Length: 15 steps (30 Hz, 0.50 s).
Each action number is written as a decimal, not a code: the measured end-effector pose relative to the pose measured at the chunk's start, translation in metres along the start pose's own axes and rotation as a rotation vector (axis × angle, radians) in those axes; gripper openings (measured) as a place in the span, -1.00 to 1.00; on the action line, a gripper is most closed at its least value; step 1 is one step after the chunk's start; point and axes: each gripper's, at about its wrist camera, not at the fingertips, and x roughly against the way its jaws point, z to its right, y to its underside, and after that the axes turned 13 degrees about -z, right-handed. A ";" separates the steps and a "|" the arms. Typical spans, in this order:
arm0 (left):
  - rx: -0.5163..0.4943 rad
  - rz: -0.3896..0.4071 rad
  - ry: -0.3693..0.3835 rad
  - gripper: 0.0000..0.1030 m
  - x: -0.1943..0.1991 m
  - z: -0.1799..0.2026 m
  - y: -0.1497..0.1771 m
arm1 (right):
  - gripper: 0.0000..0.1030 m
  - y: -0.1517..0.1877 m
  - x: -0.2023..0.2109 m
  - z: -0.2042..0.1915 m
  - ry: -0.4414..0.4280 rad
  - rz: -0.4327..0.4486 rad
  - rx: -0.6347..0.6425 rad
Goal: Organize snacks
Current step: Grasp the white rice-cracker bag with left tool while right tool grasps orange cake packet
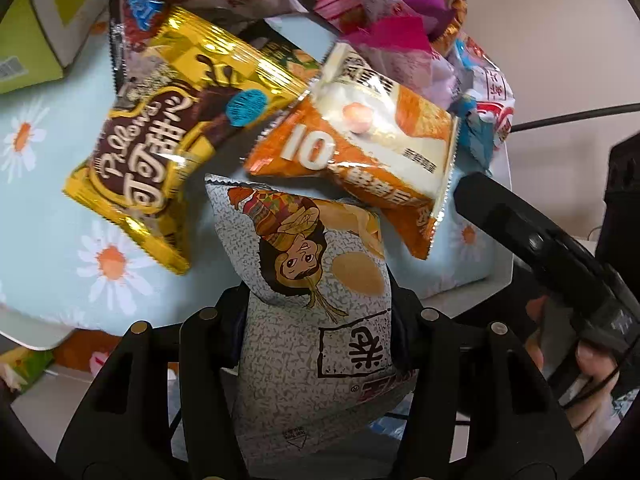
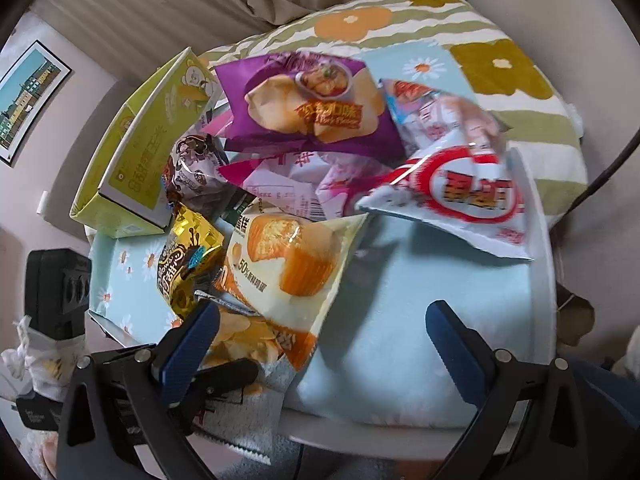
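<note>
Clamping a grey speckled chip bag (image 1: 316,320) around its middle, the left gripper (image 1: 316,316) is seen from its own camera, with the jaws drawn in against the bag's sides. A cartoon face and a pale chip are printed on the bag, which puffs out above and below the pinch. All places below are given relative to this grey bag.

Just beyond its top edge, an orange and white cake packet (image 1: 360,152) is lying, its lower corner overlapping the bag's upper seam. Beyond the bag and to its left, a gold chocolate snack packet (image 1: 168,136) is resting on a pale blue daisy-print cloth (image 1: 72,240). Farther beyond, a heap of pink and purple packets is piled. A green carton (image 1: 28,32) is seen at the far left.

The right gripper (image 2: 322,340) is held wide open over the blue cloth, with nothing between its blue fingers (image 2: 456,344). In its view the grey bag appears at the lower left, partly tucked under the cake packet, with the purple chip packet (image 2: 312,100) and a red-ringed white packet (image 2: 460,196) farther beyond.

To do this step well, the bag should probably be drawn out gently from under the cake packet, so neighbours are not dragged along. The squeeze is best kept light, since the puffed bag could burst or its chips be crushed.
</note>
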 end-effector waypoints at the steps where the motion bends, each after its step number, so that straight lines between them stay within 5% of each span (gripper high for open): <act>1: 0.000 0.005 -0.008 -0.02 0.002 -0.002 0.000 | 0.99 -0.001 -0.003 -0.001 -0.005 -0.001 0.000; 15: 0.002 0.047 -0.058 -0.03 0.027 -0.037 -0.007 | 0.99 -0.025 -0.050 -0.009 -0.076 -0.026 -0.055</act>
